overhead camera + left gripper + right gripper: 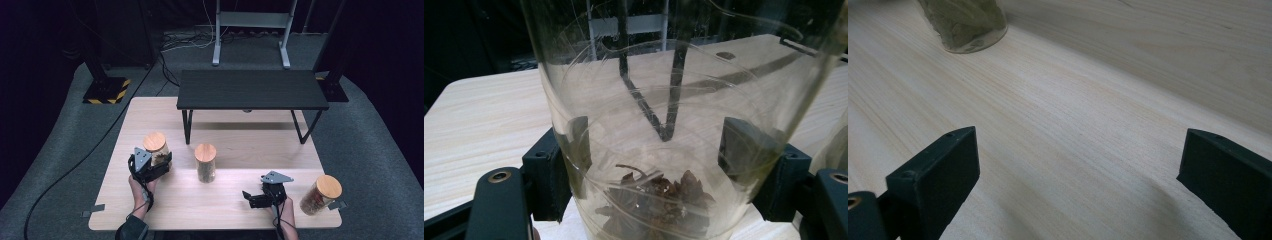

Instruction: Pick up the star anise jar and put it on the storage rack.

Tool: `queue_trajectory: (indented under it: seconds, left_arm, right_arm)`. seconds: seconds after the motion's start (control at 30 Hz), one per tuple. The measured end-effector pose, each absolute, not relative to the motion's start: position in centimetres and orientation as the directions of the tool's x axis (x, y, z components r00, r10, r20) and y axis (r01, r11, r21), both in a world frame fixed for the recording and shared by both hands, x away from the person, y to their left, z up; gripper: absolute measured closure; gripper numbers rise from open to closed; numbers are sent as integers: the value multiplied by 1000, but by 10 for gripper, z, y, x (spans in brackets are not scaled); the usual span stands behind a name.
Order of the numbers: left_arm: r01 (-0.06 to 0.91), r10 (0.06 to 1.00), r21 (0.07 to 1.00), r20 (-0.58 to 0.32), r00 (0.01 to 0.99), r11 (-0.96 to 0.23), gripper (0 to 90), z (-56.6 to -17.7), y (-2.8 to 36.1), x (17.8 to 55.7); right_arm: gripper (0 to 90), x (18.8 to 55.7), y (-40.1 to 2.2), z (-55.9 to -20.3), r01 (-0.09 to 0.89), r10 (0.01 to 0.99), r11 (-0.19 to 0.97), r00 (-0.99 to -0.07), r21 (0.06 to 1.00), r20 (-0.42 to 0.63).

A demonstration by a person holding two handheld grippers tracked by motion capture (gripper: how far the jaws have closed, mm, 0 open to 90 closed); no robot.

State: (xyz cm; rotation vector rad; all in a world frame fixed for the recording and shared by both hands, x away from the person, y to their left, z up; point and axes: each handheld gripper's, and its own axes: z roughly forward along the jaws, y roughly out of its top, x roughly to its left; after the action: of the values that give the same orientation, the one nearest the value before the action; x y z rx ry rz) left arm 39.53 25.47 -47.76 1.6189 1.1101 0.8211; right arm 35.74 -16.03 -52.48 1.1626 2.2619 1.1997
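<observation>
Clamped in the left gripper [152,167] at the left side of a pale wooden table [165,202]: a clear glass jar [674,125] with a wooden lid [154,141], pinched low on its wall by both black jaws, one on each side. Lying at the bottom of that jar, a small heap of dark brown dried pieces [659,197], star-shaped in part; bare and see-through above them. Standing upright near the table's middle, just beside the held jar but apart from it, a second lidded jar [205,163] with brownish filling. Resting low over the wood at the front right, the right gripper [257,196], jaws spread wide with nothing between them but bare tabletop. Near it to the right, at the table's front corner, a third lidded jar [320,194], leaning. At the far edge of the table, a low black shelf [252,89] on thin metal legs.
</observation>
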Motion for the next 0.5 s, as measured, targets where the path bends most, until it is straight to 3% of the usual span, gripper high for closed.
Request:
queue_trajectory:
  seconds: [0.5]
  left_arm:
    - [272,917,953,16,399,-135,247,-471,241,404]
  right_arm:
    - [21,357,-161,-525,509,785,311,-614,802,85]
